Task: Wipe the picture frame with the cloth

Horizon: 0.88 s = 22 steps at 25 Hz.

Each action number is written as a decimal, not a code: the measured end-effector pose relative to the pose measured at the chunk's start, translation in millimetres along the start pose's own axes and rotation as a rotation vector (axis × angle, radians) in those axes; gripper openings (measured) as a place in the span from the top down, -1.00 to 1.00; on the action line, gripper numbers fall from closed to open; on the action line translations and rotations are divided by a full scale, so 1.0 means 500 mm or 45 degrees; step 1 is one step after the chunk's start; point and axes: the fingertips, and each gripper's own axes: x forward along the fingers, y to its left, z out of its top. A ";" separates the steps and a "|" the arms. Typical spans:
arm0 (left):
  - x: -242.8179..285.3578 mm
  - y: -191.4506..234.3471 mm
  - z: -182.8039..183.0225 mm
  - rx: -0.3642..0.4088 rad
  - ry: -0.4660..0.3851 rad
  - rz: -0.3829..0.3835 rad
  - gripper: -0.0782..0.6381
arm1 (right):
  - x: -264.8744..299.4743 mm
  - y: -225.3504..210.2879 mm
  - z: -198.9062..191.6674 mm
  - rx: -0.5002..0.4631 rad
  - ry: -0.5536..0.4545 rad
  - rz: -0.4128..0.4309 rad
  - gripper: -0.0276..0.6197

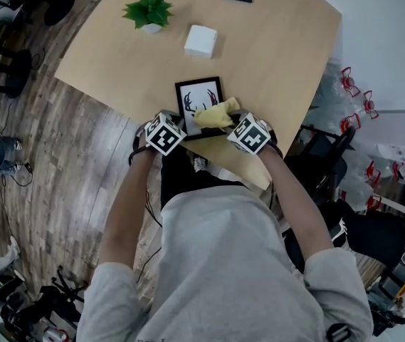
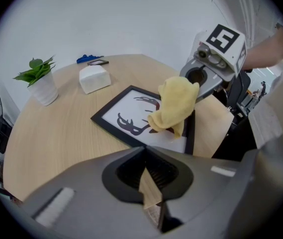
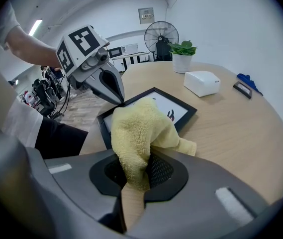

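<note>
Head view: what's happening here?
A person works at a wooden table with a gripper in each hand. The right gripper is shut on a yellow cloth, which rests on the picture frame. The left gripper is shut and empty, its tips at the frame's near edge. Wiping looks under way.

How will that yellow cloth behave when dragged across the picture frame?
Likely floppy: the cloth droops in folds from the right claw. Its terry nap looks grippy, so it probably drags rather than glides on the picture frame.
</note>
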 end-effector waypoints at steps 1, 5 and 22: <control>0.000 0.001 0.000 0.002 0.003 -0.002 0.64 | 0.000 0.003 -0.004 0.012 -0.004 -0.001 0.76; 0.004 -0.004 -0.001 0.014 0.010 -0.010 0.64 | -0.001 0.021 -0.026 0.050 -0.019 -0.004 0.76; 0.001 -0.002 0.010 0.053 0.025 -0.112 0.63 | 0.041 0.083 0.022 0.209 -0.054 -0.051 0.76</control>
